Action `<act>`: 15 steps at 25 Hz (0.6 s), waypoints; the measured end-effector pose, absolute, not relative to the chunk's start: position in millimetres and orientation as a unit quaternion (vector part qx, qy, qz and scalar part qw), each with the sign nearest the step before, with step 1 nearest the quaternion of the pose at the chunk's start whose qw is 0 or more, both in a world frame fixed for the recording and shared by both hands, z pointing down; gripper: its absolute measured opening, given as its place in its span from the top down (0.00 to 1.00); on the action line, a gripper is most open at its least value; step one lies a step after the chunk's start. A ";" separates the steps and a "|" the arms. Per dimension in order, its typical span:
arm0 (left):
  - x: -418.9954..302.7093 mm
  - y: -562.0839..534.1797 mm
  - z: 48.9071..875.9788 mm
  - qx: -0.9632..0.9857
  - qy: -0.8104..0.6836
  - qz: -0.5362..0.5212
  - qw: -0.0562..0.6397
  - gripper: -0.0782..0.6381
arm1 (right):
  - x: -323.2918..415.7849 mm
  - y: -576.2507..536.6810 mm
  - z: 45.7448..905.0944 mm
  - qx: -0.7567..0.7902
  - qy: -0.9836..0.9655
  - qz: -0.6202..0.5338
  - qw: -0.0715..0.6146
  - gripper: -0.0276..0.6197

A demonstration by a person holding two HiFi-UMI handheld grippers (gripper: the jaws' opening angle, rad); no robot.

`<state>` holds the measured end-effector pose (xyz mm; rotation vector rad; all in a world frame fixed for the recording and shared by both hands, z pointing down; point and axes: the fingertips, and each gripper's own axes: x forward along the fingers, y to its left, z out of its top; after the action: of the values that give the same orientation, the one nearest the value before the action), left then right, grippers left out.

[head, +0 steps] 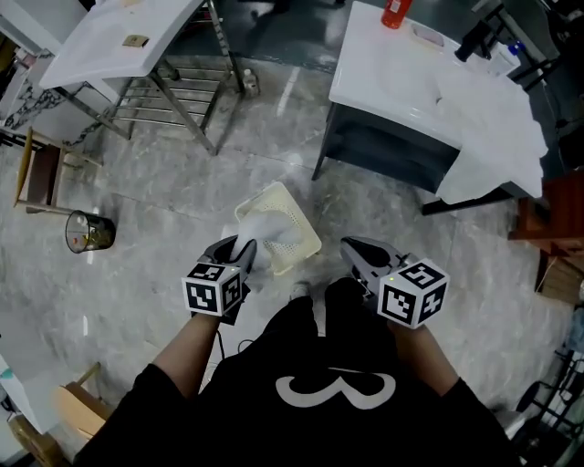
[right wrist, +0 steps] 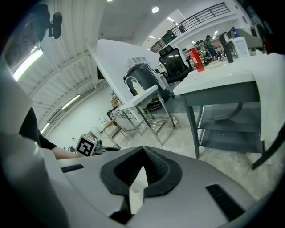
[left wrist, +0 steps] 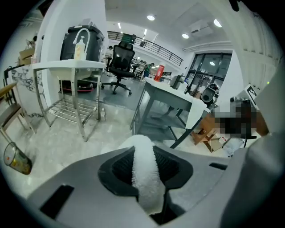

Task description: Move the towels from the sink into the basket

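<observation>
A cream plastic basket [head: 306, 239] stands on the grey floor in front of me. My left gripper [head: 239, 248] hangs at the basket's near left edge, shut on a white towel [head: 266, 239] that droops into the basket. In the left gripper view the towel [left wrist: 145, 171] runs as a thick fluffy band between the jaws of the left gripper [left wrist: 143, 153]. The right gripper [head: 351, 246] hovers to the right of the basket, shut, with nothing between its jaws [right wrist: 142, 153]. The white sink counter [head: 392, 73] stands at the back right, with more white cloth [head: 493, 137] draped over its right end.
A red bottle [head: 394, 13] stands on the sink counter. A second white table [head: 128, 36] on a metal frame is at the back left. A small bin [head: 88, 232] and a wooden chair [head: 41, 173] stand at the left. A cardboard box [head: 78, 410] lies near my left.
</observation>
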<state>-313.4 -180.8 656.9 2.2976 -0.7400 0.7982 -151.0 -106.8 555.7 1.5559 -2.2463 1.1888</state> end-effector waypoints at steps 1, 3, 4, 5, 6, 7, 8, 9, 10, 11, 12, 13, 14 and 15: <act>-308.3 -182.1 668.8 0.861 -0.276 0.305 0.299 0.75 | -145.8 -103.4 559.1 0.526 -0.745 0.401 0.081 0.95; -296.5 -186.1 691.4 0.858 -0.271 0.316 0.299 0.74 | -133.3 -95.7 564.8 0.541 -0.733 0.404 0.082 0.95; -291.0 -188.9 703.0 0.857 -0.270 0.323 0.298 0.74 | -126.5 -91.6 567.8 0.548 -0.727 0.406 0.082 0.95; -285.8 -192.1 714.7 0.854 -0.271 0.328 0.299 0.74 | -119.5 -87.6 571.2 0.554 -0.721 0.408 0.082 0.95; -281.1 -195.2 726.3 0.849 -0.275 0.333 0.304 0.74 | -112.7 -83.8 575.1 0.559 -0.715 0.412 0.083 0.95; -277.1 -198.1 737.7 0.842 -0.280 0.338 0.314 0.74 | -106.3 -80.2 579.3 0.562 -0.709 0.416 0.085 0.95; -273.7 -200.7 748.9 0.833 -0.286 0.344 0.325 0.74 | -100.4 -77.0 583.2 0.566 -0.704 0.420 0.087 0.95; -270.7 -203.0 759.2 0.825 -0.292 0.349 0.336 0.74 | -95.1 -74.2 586.8 0.569 -0.700 0.423 0.088 0.95; -267.9 -205.3 768.3 0.817 -0.298 0.353 0.345 0.74 | -90.7 -71.8 589.7 0.572 -0.695 0.426 0.088 0.95; -265.7 -207.7 776.1 0.811 -0.303 0.355 0.352 0.74 | -87.5 -69.5 592.1 0.575 -0.691 0.429 0.085 0.95; -264.5 -210.4 782.4 0.807 -0.309 0.355 0.357 0.74 | -85.8 -67.1 594.3 0.578 -0.687 0.432 0.080 0.95; -264.3 -213.0 787.4 0.803 -0.314 0.354 0.362 0.73 | -85.7 -64.4 596.3 0.579 -0.684 0.437 0.074 0.95; -265.0 -215.7 791.0 0.802 -0.319 0.353 0.361 0.72 | -86.6 -61.4 598.3 0.578 -0.682 0.442 0.070 0.95; -265.9 -219.2 792.8 0.803 -0.324 0.353 0.355 0.71 | -87.7 -58.5 600.1 0.576 -0.681 0.447 0.067 0.95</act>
<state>-265.9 -219.2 792.8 2.0740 -0.8385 0.9122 -87.7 -58.5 600.1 1.7365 -2.0522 1.3470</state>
